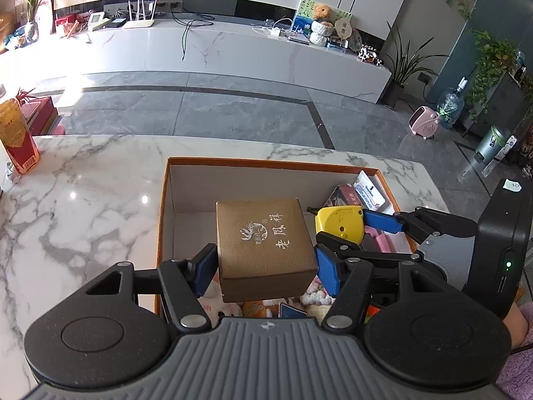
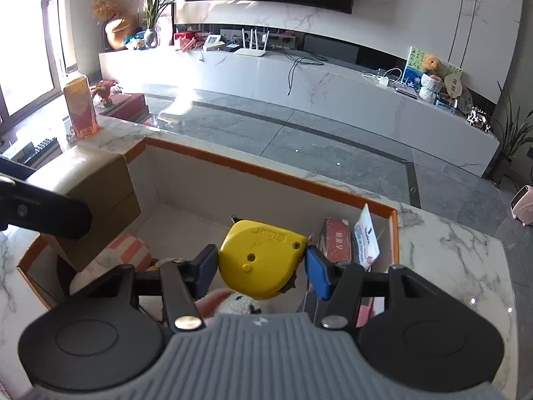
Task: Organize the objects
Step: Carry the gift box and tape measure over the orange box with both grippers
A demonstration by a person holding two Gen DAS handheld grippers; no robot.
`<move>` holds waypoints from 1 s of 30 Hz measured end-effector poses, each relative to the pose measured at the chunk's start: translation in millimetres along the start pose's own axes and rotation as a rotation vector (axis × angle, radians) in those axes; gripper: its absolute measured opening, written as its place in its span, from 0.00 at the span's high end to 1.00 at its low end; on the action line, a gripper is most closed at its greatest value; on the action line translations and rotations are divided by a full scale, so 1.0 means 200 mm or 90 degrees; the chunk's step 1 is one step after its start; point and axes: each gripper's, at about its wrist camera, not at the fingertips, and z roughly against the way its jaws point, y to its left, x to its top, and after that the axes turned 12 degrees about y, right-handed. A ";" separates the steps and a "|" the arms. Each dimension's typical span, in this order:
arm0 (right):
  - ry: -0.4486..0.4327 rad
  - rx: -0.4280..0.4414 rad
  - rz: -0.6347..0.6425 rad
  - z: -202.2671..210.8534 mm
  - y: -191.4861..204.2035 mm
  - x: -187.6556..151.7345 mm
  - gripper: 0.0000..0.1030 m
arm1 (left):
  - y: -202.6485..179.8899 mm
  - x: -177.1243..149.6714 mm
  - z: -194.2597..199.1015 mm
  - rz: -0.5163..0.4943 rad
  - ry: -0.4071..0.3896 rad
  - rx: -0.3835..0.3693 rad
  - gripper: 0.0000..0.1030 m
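My left gripper [image 1: 265,268] is shut on a brown gift box [image 1: 263,243] with silver lettering, held above the open orange-rimmed cardboard box [image 1: 266,161]. To its right, the right gripper [image 1: 346,230] is shut on a yellow tape measure [image 1: 339,223]. In the right wrist view my right gripper [image 2: 261,268] clamps the yellow tape measure [image 2: 261,256] over the cardboard box [image 2: 266,173]; the brown gift box [image 2: 100,200] and part of the left gripper show at the left. Blue pads [image 2: 316,271] press the tape measure's sides.
The cardboard box sits on a white marble table [image 1: 83,193] and holds a red packet [image 2: 336,240], a white packet [image 2: 366,236], a striped pink item [image 2: 126,250] and soft toys. A red-and-gold carton [image 1: 16,136] stands at the table's far left. Grey floor and a long white cabinet lie beyond.
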 end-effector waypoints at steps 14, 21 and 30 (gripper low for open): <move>0.111 -0.044 0.014 -0.35 -0.04 0.11 0.42 | 0.00 0.12 -0.19 -0.005 0.035 -0.006 0.30; 0.154 -0.075 0.016 -0.44 -0.06 0.13 0.42 | 0.00 0.13 -0.23 0.000 0.049 -0.004 0.30; 0.116 -0.081 0.048 -0.34 -0.04 0.11 0.36 | -0.02 0.15 -0.24 -0.003 0.055 0.000 0.30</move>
